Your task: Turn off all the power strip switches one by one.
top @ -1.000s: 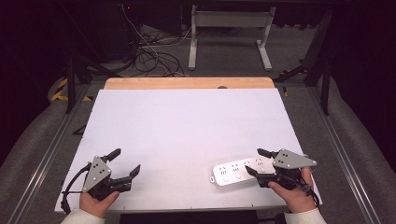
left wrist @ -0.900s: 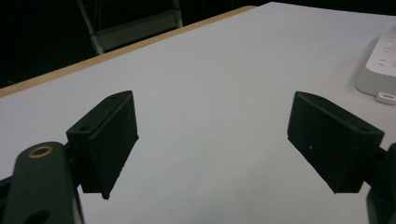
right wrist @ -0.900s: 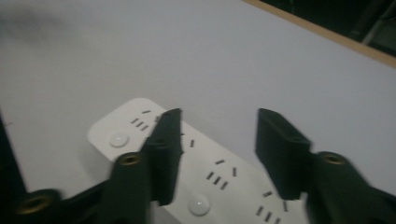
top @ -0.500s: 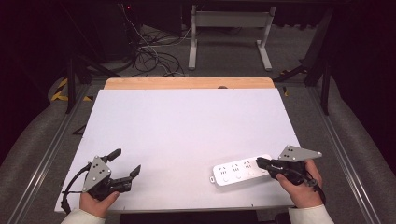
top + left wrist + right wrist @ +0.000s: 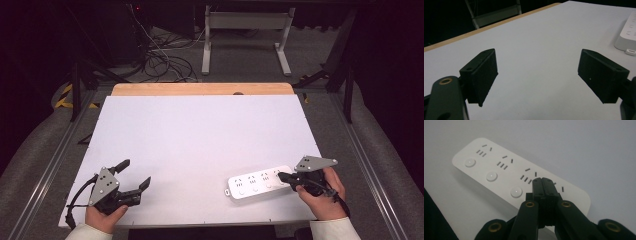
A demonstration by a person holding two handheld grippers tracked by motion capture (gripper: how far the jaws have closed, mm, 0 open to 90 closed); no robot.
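White power strip under the closed, empty right hand-held gripper; left hand-held gripper gapes.

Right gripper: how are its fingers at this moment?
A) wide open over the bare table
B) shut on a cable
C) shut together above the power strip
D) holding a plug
C: the right gripper has its fingers pressed together, empty, over the white power strip.

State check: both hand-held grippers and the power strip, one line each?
Left hand-held gripper: open, jaws wide apart, empty, above the bare white table.
Right hand-held gripper: shut, jaws pressed together, tip over the strip's near end.
Power strip: flat on the table, sockets up, nothing plugged in.
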